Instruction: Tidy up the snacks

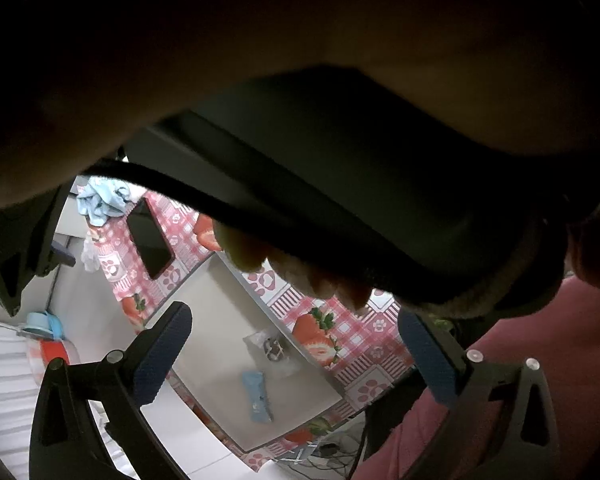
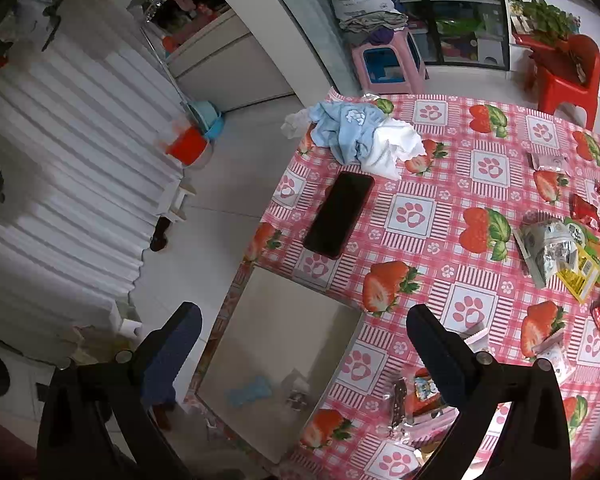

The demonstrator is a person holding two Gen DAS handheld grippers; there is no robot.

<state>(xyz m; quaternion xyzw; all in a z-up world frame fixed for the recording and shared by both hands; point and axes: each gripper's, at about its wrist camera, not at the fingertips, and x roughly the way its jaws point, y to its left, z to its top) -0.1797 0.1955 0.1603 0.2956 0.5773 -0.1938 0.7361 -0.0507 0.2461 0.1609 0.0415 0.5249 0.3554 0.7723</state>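
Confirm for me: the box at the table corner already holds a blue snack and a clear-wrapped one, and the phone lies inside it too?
Not quite. The phone lies on the tablecloth beside the box, as the right wrist view shows. The blue snack and clear-wrapped one are inside.

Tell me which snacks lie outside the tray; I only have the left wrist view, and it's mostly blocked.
Observer: A heap of silver, green and yellow packets lies on the tablecloth, well right of the tray.
Operator: Report anything near the right gripper.
Observer: A clear-wrapped dark bar and red-pink packets lie by its right finger, outside the tray.
Operator: Check its jaws.
Observer: Open, holding nothing.
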